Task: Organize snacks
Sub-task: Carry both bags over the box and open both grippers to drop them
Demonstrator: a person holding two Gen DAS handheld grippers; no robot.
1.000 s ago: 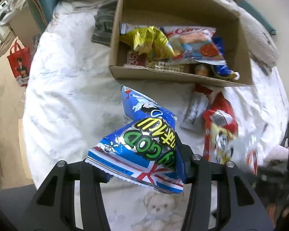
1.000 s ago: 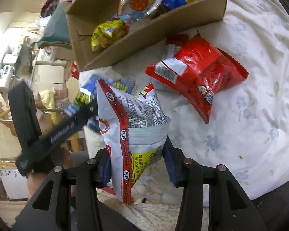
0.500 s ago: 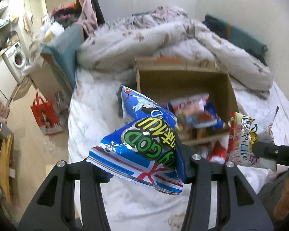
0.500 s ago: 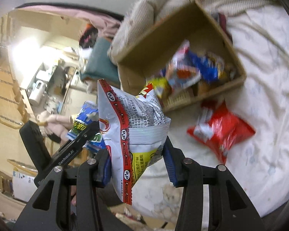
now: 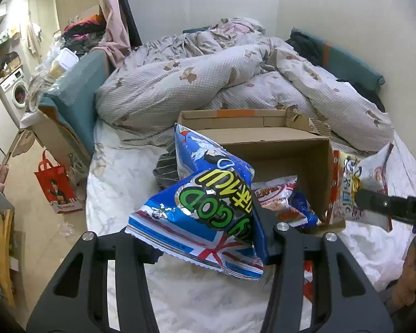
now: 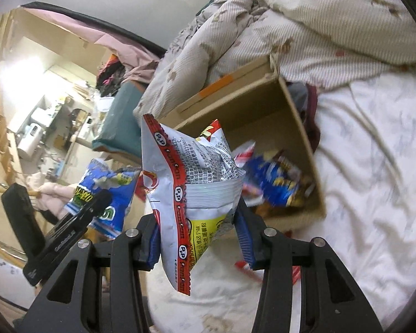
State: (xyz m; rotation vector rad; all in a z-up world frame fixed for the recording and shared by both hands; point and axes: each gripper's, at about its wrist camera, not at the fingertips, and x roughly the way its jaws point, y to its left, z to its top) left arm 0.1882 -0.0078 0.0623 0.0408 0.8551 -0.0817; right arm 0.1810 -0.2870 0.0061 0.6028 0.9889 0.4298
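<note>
My left gripper (image 5: pixel 208 245) is shut on a blue snack bag (image 5: pixel 205 208) with green lettering, held in the air before an open cardboard box (image 5: pixel 277 144) on the bed. My right gripper (image 6: pixel 198 245) is shut on a silver and red snack bag (image 6: pixel 191 183), also lifted, near the box (image 6: pixel 252 116). Each view shows the other gripper's bag: the silver bag (image 5: pixel 357 186) at the right, the blue bag (image 6: pixel 108 191) at the left. Several snack packets (image 5: pixel 280 199) lie inside the box. A red packet (image 6: pixel 246 270) on the sheet is mostly hidden behind my right fingers.
A rumpled quilt (image 5: pixel 208 77) is piled behind the box. The white bedsheet (image 6: pixel 374 166) spreads to the right of the box. Dark folded cloth (image 5: pixel 165 170) lies left of the box. A red shopping bag (image 5: pixel 56 186) stands on the floor beside the bed.
Both grippers rose and tilted up with their bags still held. The views went from looking down on the box and loose packets to looking across the bed at the quilt and room.
</note>
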